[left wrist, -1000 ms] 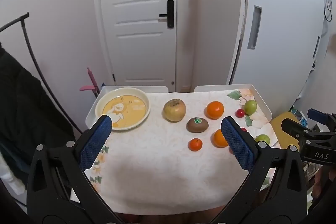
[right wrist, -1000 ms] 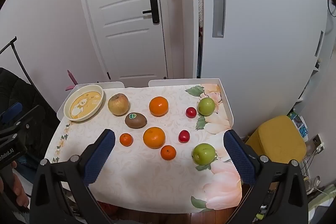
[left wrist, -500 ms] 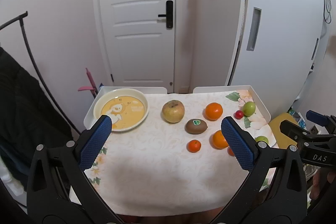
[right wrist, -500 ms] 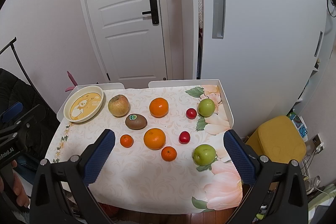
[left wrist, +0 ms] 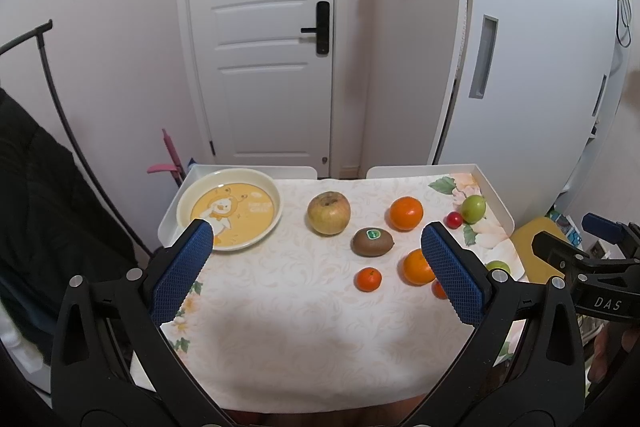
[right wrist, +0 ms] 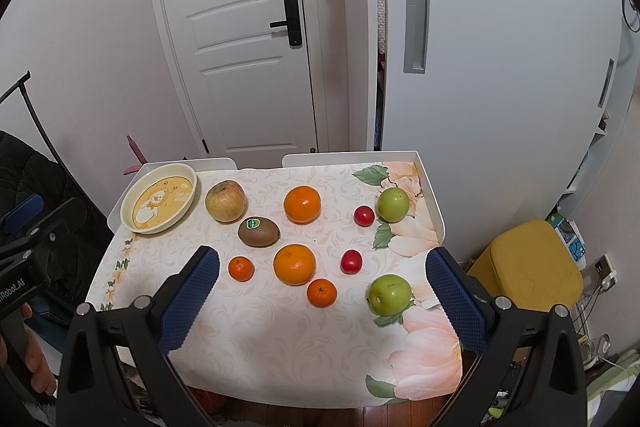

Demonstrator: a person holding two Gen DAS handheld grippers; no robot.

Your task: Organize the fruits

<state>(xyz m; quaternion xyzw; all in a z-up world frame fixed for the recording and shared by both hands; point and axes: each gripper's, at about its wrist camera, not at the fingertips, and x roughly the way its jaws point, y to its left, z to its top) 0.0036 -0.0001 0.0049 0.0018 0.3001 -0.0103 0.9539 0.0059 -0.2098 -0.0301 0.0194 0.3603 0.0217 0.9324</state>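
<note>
— Grippers?
— Left gripper (left wrist: 316, 259) spread wide, holding nothing, above the near table (left wrist: 280, 347). Right gripper (right wrist: 320, 291) equally wide, also holding nothing.
— Fruit?
— Loose on the cloth: apple (right wrist: 225, 201) beside the plate (right wrist: 128, 195), kiwi (right wrist: 259, 231) just in front; two oranges (right wrist: 302, 204) mid-table, two mandarins (right wrist: 241, 268) nearer; two red fruits (right wrist: 364, 215); two green apples (right wrist: 393, 204) at right.
— Plate?
— Far left corner, nothing on it.
</note>
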